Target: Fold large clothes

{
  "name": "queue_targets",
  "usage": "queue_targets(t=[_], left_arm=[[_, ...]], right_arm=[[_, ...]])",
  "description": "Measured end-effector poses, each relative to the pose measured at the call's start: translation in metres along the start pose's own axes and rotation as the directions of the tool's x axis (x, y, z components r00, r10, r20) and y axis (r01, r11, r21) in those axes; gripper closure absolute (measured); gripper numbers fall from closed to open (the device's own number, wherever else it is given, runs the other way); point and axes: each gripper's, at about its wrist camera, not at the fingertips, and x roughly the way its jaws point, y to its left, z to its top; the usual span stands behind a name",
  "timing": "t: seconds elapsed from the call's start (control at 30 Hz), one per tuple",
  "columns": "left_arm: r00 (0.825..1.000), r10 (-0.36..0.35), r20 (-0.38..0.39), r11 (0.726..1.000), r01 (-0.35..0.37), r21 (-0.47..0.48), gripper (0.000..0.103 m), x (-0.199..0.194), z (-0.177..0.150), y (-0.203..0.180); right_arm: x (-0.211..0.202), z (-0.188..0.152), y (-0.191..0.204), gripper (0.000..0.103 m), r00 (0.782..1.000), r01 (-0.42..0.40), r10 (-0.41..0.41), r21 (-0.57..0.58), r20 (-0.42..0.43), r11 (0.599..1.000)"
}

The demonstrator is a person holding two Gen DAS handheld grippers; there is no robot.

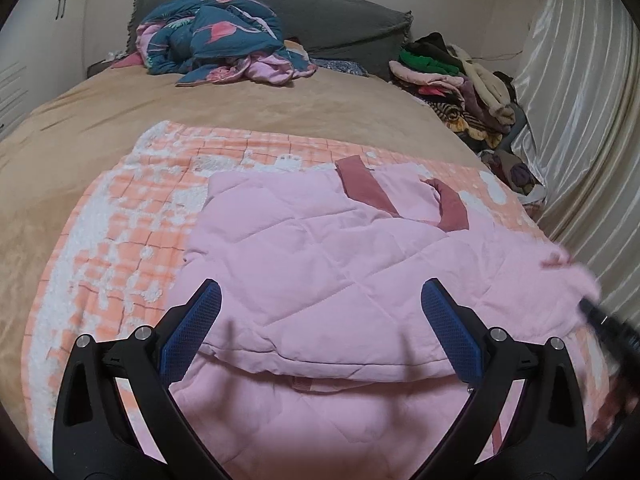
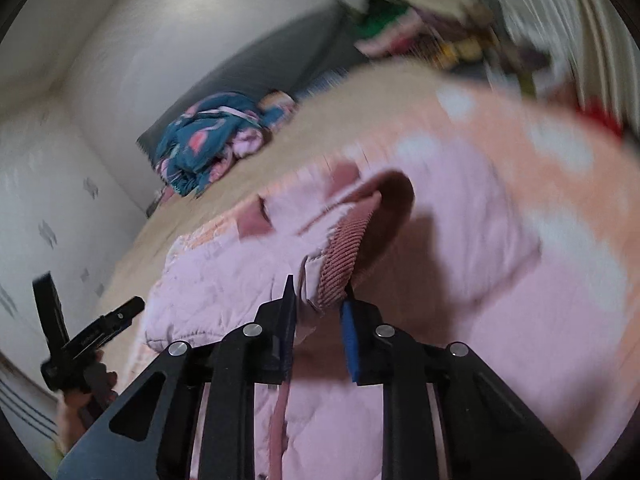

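Observation:
A pink quilted jacket [image 1: 304, 232] with dark pink ribbed trim lies spread on an orange-and-white checked blanket [image 1: 120, 220] on the bed. My left gripper [image 1: 320, 284] hangs open over the jacket's near folded edge, its blue pads wide apart and touching nothing. In the right wrist view my right gripper [image 2: 318, 296] is shut on the jacket's ribbed cuff [image 2: 344, 264] and the pink fabric beside it, lifting that part off the bed. The left gripper [image 2: 90, 296] shows at the lower left of that view, held by a hand.
The tan bedspread [image 1: 120, 120] stretches beyond the blanket. A bundled blue flamingo-print quilt [image 1: 216, 36] and a grey pillow [image 1: 340, 16] lie at the head. A pile of clothes [image 1: 452, 76] sits far right beside a pale curtain [image 1: 580, 120].

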Motion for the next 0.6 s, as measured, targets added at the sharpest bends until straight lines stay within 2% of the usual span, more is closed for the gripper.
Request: queue_targets(t=[0.1, 0.17, 0.27, 0.4, 0.5, 0.57, 0.6], left_arm=[[1.0, -0.007, 0.002, 1.0, 0.007, 0.003, 0.009, 0.002, 0.001, -0.001], [1.0, -0.014, 0.001, 1.0, 0.014, 0.007, 0.009, 0.004, 0.002, -0.004], [1.0, -0.015, -0.003, 1.0, 0.015, 0.02, 0.009, 0.007, 0.001, -0.01], [1.0, -0.024, -0.014, 0.999, 0.024, 0.035, 0.009, 0.012, 0.0, -0.016], [1.0, -0.024, -0.019, 0.999, 0.024, 0.044, 0.009, 0.015, 0.0, -0.02], [0.999, -0.035, -0.023, 0.998, 0.036, 0.051, 0.009, 0.015, -0.001, -0.025], [0.999, -0.035, -0.024, 0.998, 0.037, 0.058, 0.009, 0.016, -0.001, -0.027]], right_arm=[[-0.008, 0.022, 0.016, 0.084, 0.997, 0.027, -0.018, -0.11, 0.077, 0.994], [-0.003, 0.029, 0.016, 0.084, 0.996, 0.044, -0.032, -0.143, 0.088, 0.989], [0.011, 0.027, 0.009, 0.084, 0.995, 0.088, -0.079, -0.163, 0.059, 0.983], [0.031, 0.017, -0.014, 0.081, 0.992, 0.124, -0.126, -0.103, -0.009, 0.987], [0.039, 0.006, -0.029, 0.067, 0.987, 0.152, -0.155, -0.06, -0.052, 0.987], [0.041, 0.001, -0.037, 0.051, 0.98, 0.183, -0.184, -0.023, -0.072, 0.983], [0.039, 0.001, -0.039, 0.048, 0.98, 0.185, -0.185, -0.009, -0.074, 0.983]])
